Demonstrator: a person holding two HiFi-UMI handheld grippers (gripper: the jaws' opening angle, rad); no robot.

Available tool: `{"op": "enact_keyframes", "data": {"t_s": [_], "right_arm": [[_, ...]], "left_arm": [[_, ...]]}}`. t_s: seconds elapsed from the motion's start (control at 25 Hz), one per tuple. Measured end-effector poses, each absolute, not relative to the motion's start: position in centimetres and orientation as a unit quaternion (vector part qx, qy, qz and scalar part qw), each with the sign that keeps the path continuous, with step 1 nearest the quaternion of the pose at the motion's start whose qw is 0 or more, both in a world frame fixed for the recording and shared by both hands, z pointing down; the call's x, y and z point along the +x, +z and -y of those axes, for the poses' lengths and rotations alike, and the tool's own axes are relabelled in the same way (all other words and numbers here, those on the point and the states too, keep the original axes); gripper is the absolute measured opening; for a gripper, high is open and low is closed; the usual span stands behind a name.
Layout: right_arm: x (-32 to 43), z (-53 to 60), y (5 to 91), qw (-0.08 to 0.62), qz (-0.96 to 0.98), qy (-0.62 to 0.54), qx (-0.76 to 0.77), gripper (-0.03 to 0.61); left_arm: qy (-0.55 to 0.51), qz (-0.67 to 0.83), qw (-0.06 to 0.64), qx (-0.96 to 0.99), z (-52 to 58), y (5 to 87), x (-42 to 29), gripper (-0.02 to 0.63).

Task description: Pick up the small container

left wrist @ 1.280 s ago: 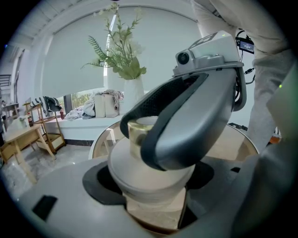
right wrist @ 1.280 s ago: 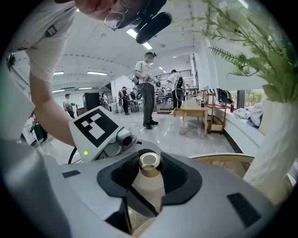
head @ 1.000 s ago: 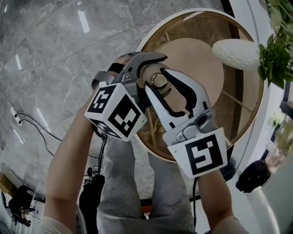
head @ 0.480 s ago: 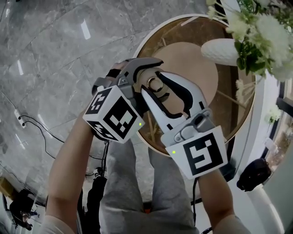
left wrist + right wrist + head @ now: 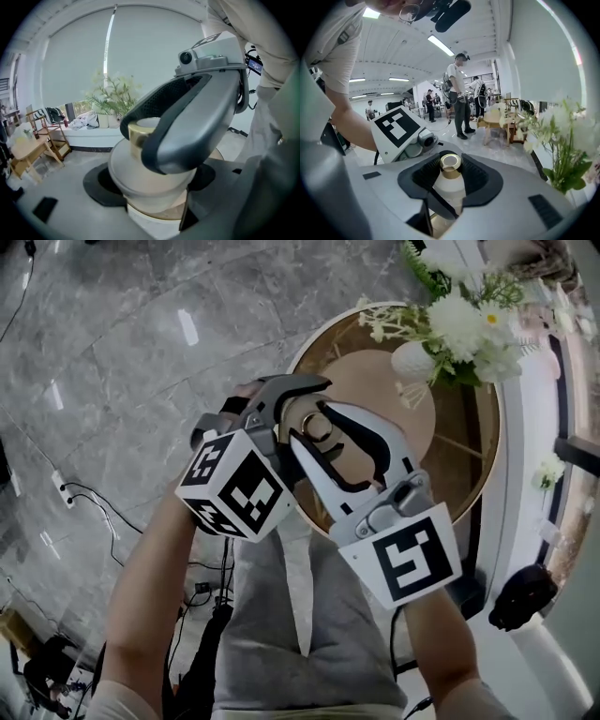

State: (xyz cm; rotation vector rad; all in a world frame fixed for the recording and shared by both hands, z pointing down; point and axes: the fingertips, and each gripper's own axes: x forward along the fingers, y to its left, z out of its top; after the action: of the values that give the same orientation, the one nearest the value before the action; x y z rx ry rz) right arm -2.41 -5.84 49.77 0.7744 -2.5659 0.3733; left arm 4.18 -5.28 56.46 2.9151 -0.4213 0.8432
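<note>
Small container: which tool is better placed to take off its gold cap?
Probably the right tool: its jaws clasp the gold cap, while the left tool holds the small container below.

Likely an open showroom or lab: marble floor (image 5: 112,352), strip lights (image 5: 440,45), people (image 5: 457,93).

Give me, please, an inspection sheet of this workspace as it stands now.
Surface: round wooden table, partly hidden by the grippers.
Job's things: small container with a gold cap, held between both grippers over the table.
Clutter: white vase of flowers on the table.
Grippers: left gripper shut on the container's body; right gripper shut on its cap.
Cables: cables trailing at the head view's left.
Surroundings: grey marble floor; people standing in the background.
</note>
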Motion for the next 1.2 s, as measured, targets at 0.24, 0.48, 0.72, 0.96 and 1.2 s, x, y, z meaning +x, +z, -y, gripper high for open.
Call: {"op": "enact_keyframes", "data": {"t_s": [0.24,0.48,0.72,0.96,1.2], "right_arm": [[-3.1,5.4,42.7,0.198,0.933,0.119,0.276,0.138],[-3.0,5.4,35.4,0.196,0.937,0.094,0.275,0.138],[-3.1,5.1,27.9,0.195,0.937,0.082,0.277,0.138],[-3.1,4.6,19.7,0.183,0.942,0.053,0.275,0.138],[-2.9,3.1,11.6,0.157,0.949,0.032,0.271,0.138]], "left_arm": [[0.275,0.14,0.045,0.95,4.6,49.8,3.7,0.333],[0.265,0.149,0.036,0.952,4.9,42.4,4.0,0.333],[0.256,0.152,0.034,0.954,4.7,34.9,3.9,0.333],[0.251,0.162,0.013,0.954,4.7,26.7,3.8,0.333],[0.252,0.171,0.007,0.953,3.5,18.9,4.1,0.333]]}}
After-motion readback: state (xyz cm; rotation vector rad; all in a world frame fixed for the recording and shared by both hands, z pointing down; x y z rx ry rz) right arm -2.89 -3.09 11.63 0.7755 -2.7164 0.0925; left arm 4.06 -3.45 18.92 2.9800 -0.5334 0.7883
